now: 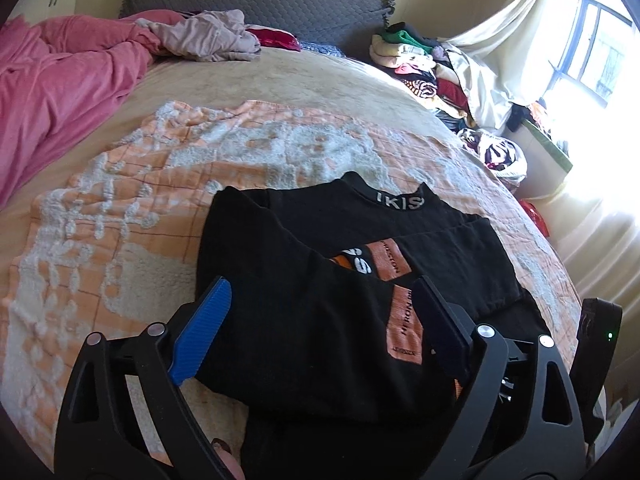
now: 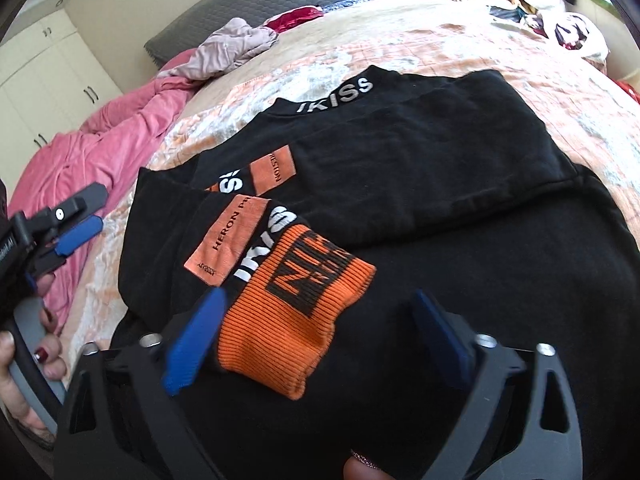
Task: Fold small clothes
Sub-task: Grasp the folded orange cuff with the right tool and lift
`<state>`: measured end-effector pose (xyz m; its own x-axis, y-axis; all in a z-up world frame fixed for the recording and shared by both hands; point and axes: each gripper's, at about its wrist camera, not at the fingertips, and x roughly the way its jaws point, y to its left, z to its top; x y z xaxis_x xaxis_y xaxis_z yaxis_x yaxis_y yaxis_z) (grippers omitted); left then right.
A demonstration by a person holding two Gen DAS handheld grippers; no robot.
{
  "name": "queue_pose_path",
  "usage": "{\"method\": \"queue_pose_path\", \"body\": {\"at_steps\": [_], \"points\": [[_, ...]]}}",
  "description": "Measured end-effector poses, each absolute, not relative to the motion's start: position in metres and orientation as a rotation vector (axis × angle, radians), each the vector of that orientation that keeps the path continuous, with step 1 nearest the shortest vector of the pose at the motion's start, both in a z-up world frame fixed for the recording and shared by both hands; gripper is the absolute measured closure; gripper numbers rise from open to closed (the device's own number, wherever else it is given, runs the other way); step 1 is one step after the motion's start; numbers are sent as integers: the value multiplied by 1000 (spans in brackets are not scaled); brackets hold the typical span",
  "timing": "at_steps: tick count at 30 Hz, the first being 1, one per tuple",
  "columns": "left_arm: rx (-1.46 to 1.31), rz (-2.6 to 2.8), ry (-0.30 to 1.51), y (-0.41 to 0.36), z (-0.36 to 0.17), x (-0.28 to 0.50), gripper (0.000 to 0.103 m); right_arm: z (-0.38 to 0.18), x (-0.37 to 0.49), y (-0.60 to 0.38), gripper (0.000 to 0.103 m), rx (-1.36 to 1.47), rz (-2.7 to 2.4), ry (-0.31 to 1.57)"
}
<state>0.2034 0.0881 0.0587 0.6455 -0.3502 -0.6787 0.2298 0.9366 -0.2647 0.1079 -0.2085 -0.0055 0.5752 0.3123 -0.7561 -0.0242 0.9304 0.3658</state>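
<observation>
On the bed (image 1: 280, 80), over an orange and white blanket (image 1: 120, 208), lies a black sweater (image 1: 320, 320), partly folded, with both sleeves brought across the chest. Its collar (image 1: 400, 202) with white letters points toward the grey headboard (image 1: 256, 4). Orange patches (image 2: 224, 244) show on the sleeves where they cross.

The left tongs (image 1: 324, 316) stand wide, with the folded left part of the sweater lying below and between the blue pads (image 1: 204, 328); the pads do not press on the cloth. In the right wrist view these same tongs show at the left edge, beside the sweater's left side, with a hand (image 2: 24, 372) with dark red nails around the grey handle.

The right tongs (image 2: 320, 336) are partly spread, one pad on each side of the orange ribbed cuff (image 2: 296, 312) of a sleeve. The left blue pad (image 2: 192, 344) is just at the cuff's edge; the other is apart from it, over black cloth. I cannot tell whether the near pad touches the cuff, but it is not clamped.

A pink duvet (image 1: 56, 88) is bunched along the far left of the bed, with a pale crumpled garment (image 1: 208, 36) near the headboard. A heap of mixed clothes (image 1: 420, 68) sits at the right side, by the curtain (image 1: 512, 48) and bright window (image 1: 600, 52).
</observation>
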Motion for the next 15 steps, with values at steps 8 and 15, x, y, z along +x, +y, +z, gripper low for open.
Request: {"method": "queue_pose_path", "body": {"at_steps": [8, 15], "points": [[-229, -263, 799, 119, 62, 213, 14, 32, 108, -179, 88, 124, 258, 823], [-302, -217, 790, 146, 65, 218, 14, 92, 115, -175, 90, -61, 259, 663]]}}
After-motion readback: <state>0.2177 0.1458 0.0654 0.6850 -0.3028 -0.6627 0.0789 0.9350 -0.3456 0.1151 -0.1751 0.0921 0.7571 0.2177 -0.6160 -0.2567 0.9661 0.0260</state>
